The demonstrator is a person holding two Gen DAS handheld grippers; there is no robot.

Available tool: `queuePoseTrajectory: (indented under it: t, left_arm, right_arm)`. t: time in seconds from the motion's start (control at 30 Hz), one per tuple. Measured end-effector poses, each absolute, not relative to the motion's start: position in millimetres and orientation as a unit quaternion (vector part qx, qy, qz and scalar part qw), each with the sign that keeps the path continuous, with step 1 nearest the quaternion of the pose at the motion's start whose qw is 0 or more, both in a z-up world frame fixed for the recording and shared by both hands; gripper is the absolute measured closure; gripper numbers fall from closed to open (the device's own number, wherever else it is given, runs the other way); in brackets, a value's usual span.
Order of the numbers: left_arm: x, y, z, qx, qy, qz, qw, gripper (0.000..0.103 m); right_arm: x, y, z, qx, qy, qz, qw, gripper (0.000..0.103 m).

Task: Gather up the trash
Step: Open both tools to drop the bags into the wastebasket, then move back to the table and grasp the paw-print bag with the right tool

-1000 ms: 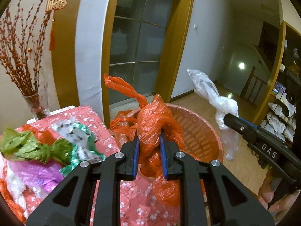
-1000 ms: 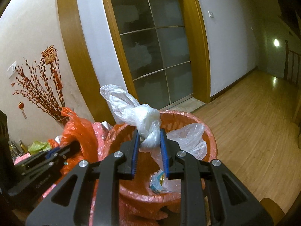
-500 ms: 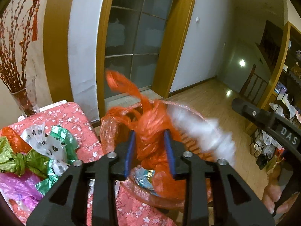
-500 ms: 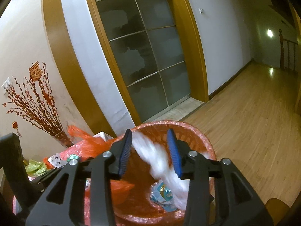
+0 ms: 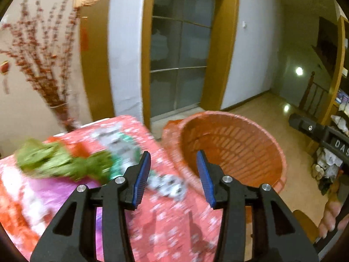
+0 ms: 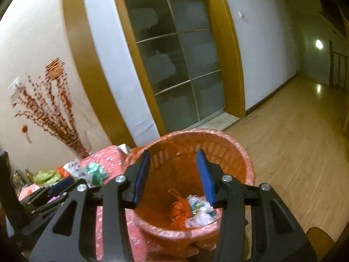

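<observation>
An orange plastic basket point(image 6: 244, 152) lined with an orange bag stands beside the table; it also shows in the left wrist view point(image 5: 272, 144). Inside it lie an orange bag point(image 6: 180, 210), a white bag point(image 6: 199, 217) and other scraps. My right gripper point(image 6: 173, 175) is open and empty above the basket. My left gripper point(image 5: 173, 176) is open and empty over the table edge next to the basket. On the table lie a green bag point(image 5: 56, 163), a white and green patterned bag point(image 5: 122, 144) and a pink bag point(image 5: 54, 194).
The table has a red floral cloth point(image 5: 174, 229). A glass vase of red branches point(image 6: 78, 144) stands at its far end by the wall. A glass door point(image 6: 174, 65) is behind. Wooden floor point(image 6: 294, 152) lies to the right of the basket.
Both grippers opened and dropped the orange bag and the white bag into the basket. My left gripper has swung left toward the table.
</observation>
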State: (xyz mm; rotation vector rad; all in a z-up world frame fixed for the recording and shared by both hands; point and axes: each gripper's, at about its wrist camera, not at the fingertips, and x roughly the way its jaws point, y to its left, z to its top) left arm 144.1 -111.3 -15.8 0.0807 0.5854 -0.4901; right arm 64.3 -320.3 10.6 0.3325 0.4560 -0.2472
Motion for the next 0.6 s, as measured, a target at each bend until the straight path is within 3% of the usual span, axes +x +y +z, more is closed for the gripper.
queuePoseTrajectory:
  t: [0.6]
  left_arm:
    - [126, 53, -24, -0.008, 0.275, -0.051, 0.960, 0.054]
  right_arm:
    - [99, -218, -5, 0.110, 0.271, -0.016, 0.956, 0.059]
